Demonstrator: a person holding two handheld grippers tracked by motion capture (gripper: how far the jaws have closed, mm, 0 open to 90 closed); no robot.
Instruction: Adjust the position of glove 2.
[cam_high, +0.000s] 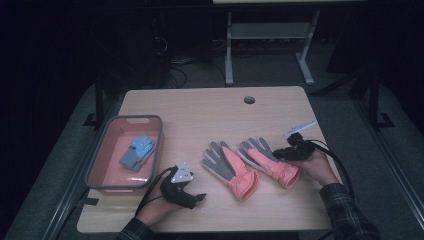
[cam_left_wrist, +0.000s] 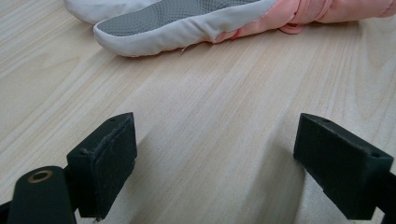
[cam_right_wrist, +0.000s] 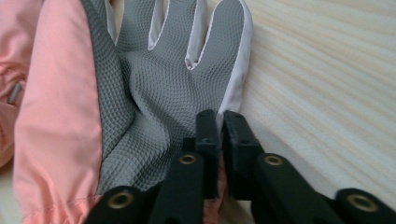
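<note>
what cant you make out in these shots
- Blue gloves in the pink bin, high view: too small and dim to count.
- Right hand-held gripper, right gripper view: jaws shut on the right pink glove; how much fabric is pinched is hidden between the jaws.
- Left pink glove, left gripper view: cut off by the top edge.

High view looks down from the near side; gripper views skim low, close — all share tabletop (cam_high: 210, 107) and gloves (cam_high: 252, 167).

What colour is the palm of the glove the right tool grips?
Textured grey palm, clearest in the right gripper view.
</note>
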